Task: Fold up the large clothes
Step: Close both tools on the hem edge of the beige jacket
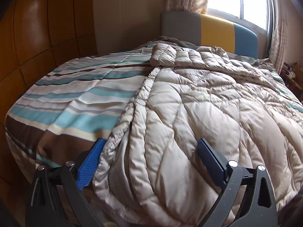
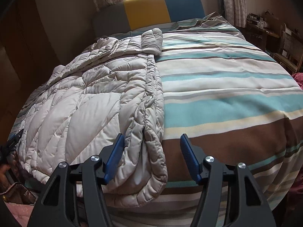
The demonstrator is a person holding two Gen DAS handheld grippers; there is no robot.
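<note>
We see a beige quilted coat (image 1: 189,104) spread flat on the striped bed cover (image 1: 75,94) — our left gripper (image 1: 151,162) gapes over its hem, and our right gripper (image 2: 151,157) stands released astride its hem corner — neither grasping.

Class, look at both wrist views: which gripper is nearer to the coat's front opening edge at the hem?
Right. The right gripper straddles the coat at that edge, jaws open. The left gripper, also open, sits over the hem's opposite end.
</note>
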